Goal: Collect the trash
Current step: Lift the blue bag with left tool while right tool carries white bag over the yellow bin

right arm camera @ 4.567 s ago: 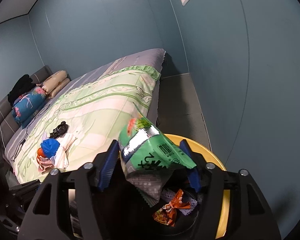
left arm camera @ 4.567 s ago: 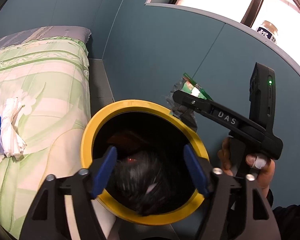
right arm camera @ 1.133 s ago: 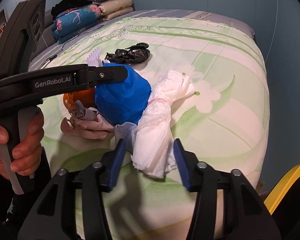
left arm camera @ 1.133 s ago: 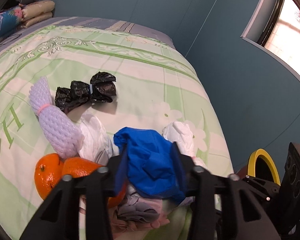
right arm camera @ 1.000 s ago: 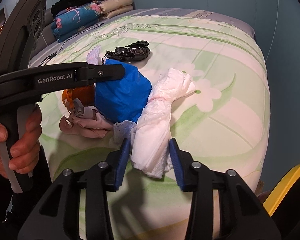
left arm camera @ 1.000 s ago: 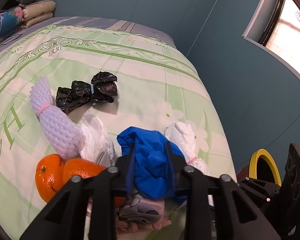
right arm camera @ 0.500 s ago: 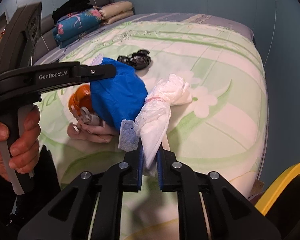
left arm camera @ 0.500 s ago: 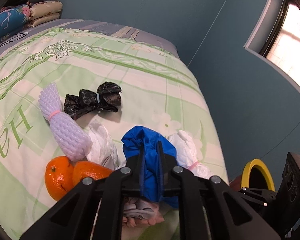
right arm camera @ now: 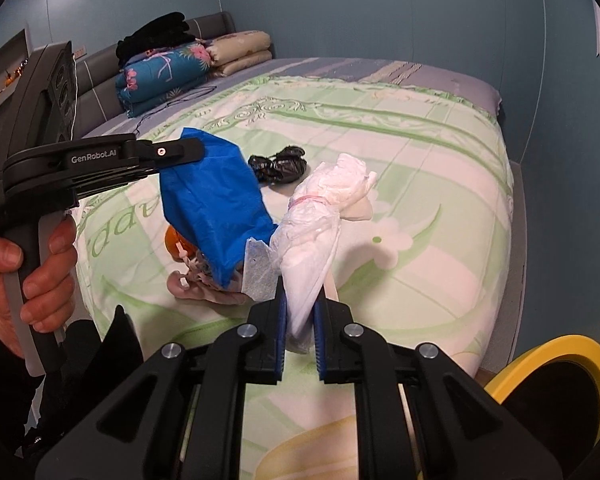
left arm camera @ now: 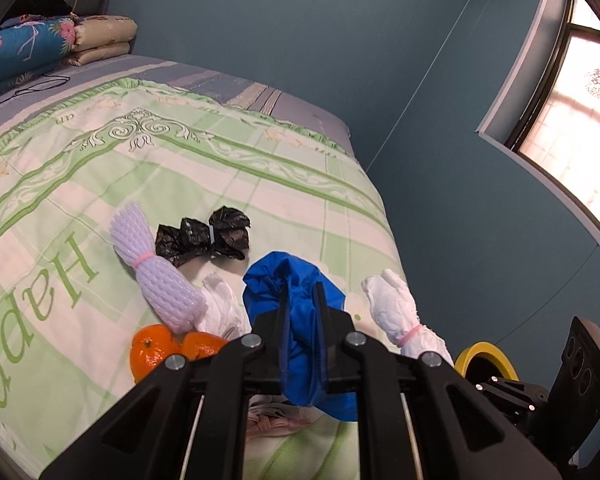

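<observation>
Both my hand-held grippers are gripping trash above the bed.

Left wrist: my left hand-held gripper (left arm camera: 300, 312) is pinching the blue bag (left arm camera: 296, 280) over the bed (left arm camera: 220, 168), near oranges (left arm camera: 152, 348), a black bag (left arm camera: 204, 236) and the yellow bin (left arm camera: 484, 350).
Right wrist: my right hand-held gripper (right arm camera: 299, 330) is clamping the white bag (right arm camera: 320, 216) tight, lifted beside the blue one; bin (right arm camera: 560, 360) at lower right.
</observation>
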Tool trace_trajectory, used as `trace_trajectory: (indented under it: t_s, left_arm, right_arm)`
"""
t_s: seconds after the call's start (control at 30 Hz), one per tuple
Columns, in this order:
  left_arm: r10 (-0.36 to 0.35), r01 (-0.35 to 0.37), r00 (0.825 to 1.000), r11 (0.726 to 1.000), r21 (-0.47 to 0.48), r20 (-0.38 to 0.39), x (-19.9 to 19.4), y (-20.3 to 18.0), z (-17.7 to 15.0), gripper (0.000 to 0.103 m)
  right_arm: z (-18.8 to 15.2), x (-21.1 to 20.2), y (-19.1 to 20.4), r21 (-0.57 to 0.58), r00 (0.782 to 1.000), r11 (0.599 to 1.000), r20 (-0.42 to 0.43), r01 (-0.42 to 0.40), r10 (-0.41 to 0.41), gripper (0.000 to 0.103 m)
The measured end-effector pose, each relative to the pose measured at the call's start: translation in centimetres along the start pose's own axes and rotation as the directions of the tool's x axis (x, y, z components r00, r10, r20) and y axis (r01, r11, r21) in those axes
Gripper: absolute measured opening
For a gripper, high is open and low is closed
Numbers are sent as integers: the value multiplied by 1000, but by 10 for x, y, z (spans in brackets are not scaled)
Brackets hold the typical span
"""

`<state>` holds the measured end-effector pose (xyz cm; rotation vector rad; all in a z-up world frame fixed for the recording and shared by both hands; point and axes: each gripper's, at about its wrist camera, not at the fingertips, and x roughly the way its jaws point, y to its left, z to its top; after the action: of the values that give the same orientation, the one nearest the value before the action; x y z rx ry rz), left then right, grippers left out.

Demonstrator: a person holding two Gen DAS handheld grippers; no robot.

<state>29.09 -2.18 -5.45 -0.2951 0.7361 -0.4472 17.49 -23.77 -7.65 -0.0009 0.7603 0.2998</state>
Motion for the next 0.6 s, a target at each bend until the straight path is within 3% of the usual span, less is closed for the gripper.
trace_trajectory:
  t_s: [0.6]
  left_arm:
    - [-33,29,995,999,35,97,-53,-27,7,9]
  right_arm:
    - [4,-59,2,-9,993,1000,114,15,-13,10]
